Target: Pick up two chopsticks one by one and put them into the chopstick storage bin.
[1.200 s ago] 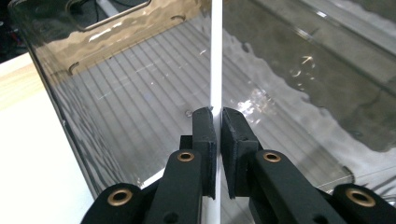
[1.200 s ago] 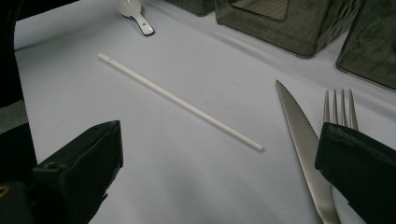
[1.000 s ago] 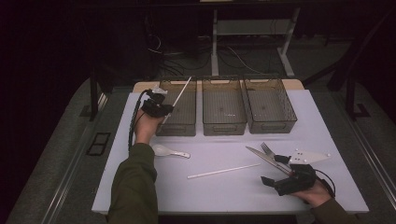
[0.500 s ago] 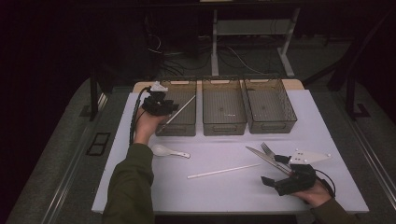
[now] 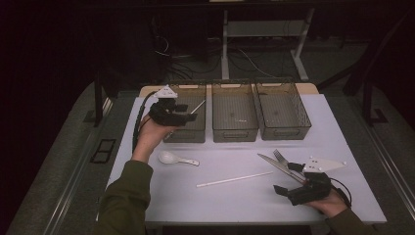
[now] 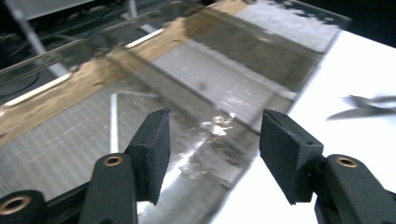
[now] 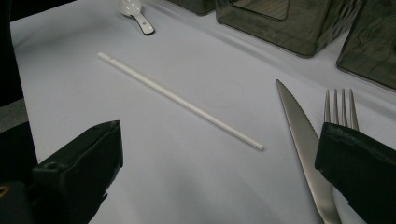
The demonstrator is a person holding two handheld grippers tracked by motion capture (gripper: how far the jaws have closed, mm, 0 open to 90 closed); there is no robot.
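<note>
Where dark floor rings the white table (image 5: 161, 196), left tongs (image 5: 188, 114) released over a bin (image 5: 188, 133), right tongs (image 5: 288, 183) released.

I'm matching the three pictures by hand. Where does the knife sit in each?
High view: knife lies on the table at lower right, tip pointing up-left.
Left gripper view: blurred dark shape at the right edge, probably the knife.
Right gripper view: knife at lower right, serrated blade running upward.
Shared landmark: the fork lies right beside it.
</note>
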